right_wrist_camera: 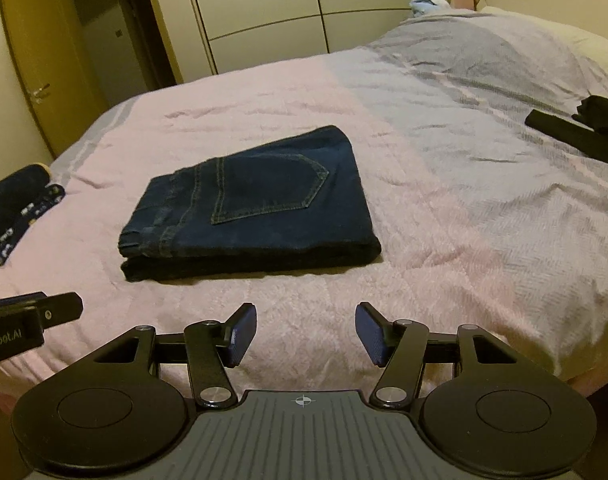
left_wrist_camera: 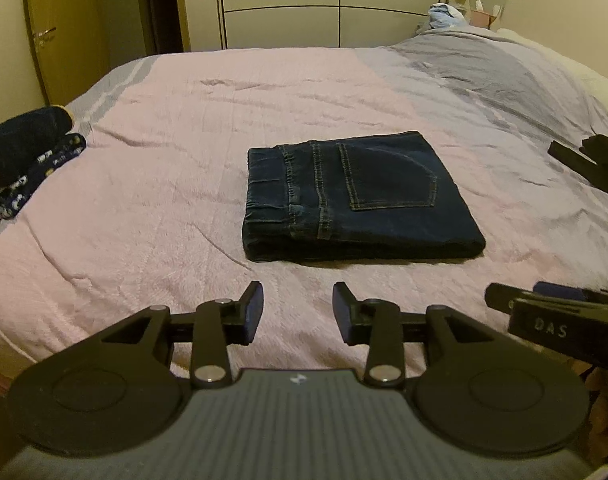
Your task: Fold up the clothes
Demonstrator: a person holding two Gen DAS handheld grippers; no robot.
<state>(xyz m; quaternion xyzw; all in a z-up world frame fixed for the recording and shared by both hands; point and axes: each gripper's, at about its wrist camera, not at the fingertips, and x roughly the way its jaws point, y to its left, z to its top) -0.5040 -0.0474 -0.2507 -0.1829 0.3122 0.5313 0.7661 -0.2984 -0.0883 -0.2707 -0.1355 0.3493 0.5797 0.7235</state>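
Observation:
A pair of dark blue jeans (left_wrist_camera: 356, 200) lies folded into a flat rectangle in the middle of the bed, back pocket facing up; the right wrist view shows the jeans (right_wrist_camera: 251, 208) left of centre. My left gripper (left_wrist_camera: 297, 312) hovers over the pink bedspread (left_wrist_camera: 163, 208) in front of the jeans, open, with nothing between its fingers. My right gripper (right_wrist_camera: 306, 334) is also open and empty, short of the jeans and to their right. The right gripper's side shows at the edge of the left wrist view (left_wrist_camera: 552, 316). The left gripper's side (right_wrist_camera: 27, 320) shows in the right wrist view.
Dark folded clothes (left_wrist_camera: 23, 160) lie at the bed's left edge. A black garment (left_wrist_camera: 592, 164) rests on the grey part of the bedspread at the right. A light blue cloth (left_wrist_camera: 444, 14) sits by the pillow. A wardrobe (left_wrist_camera: 336, 4) and a door (left_wrist_camera: 51, 32) stand behind the bed.

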